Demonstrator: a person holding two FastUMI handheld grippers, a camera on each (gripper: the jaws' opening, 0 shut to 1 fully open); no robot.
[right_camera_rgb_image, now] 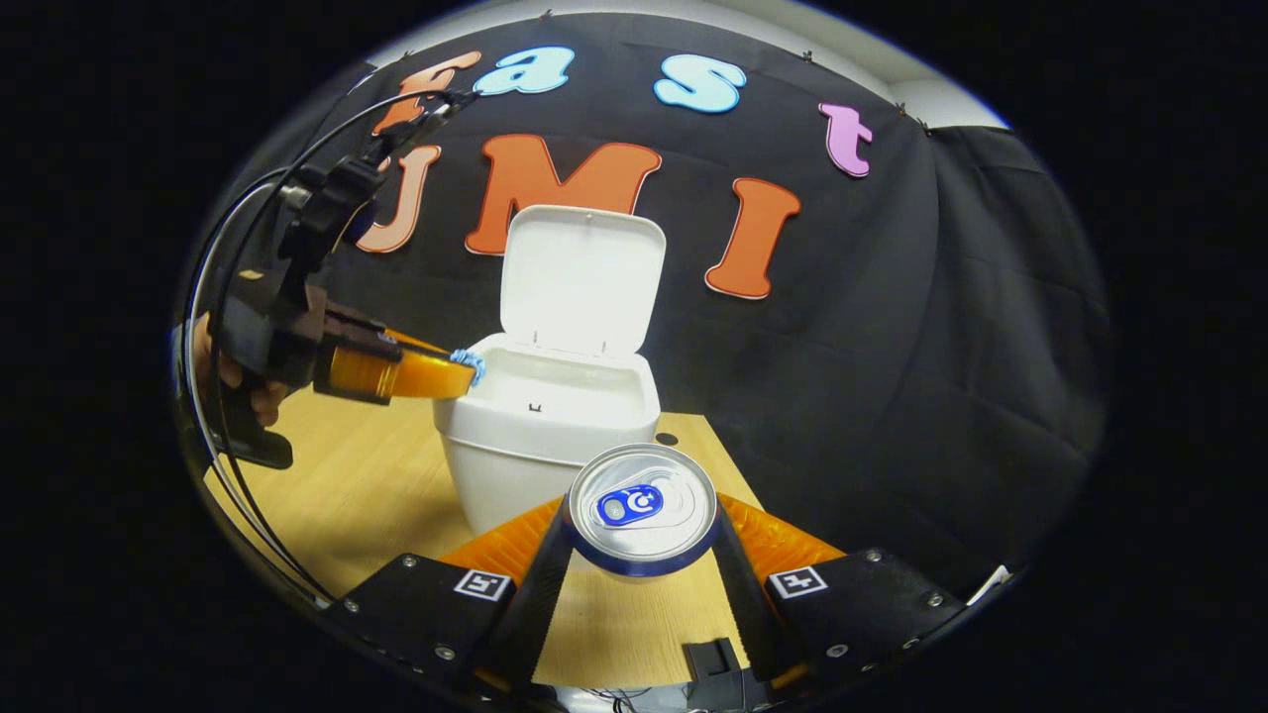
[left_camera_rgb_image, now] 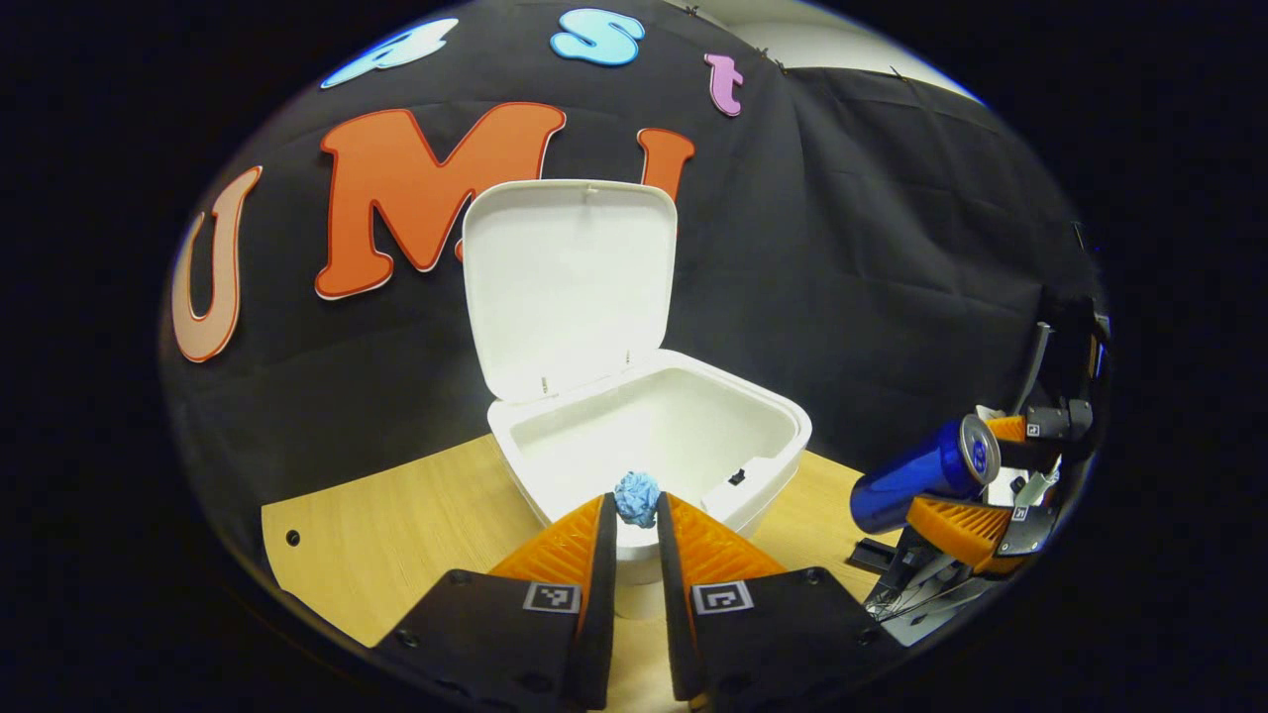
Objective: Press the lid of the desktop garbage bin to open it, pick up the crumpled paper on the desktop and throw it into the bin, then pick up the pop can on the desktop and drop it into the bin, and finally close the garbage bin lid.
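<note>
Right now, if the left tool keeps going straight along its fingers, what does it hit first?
Probably the bin: its near rim sits just past the left tool, which grips the paper. Slightly higher, it would pass over the rim into the open bin. Depth is unclear.

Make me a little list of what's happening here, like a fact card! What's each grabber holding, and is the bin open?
bin: white desktop garbage bin on the wooden desktop
lid: lid open, standing upright at the back
left gripper: left gripper shut on the blue crumpled paper, at the bin's near rim
right gripper: right gripper shut on the blue pop can, held off the desktop
inside the bin: what shows looks empty
done so far: lid opened; nothing dropped in yet
</note>
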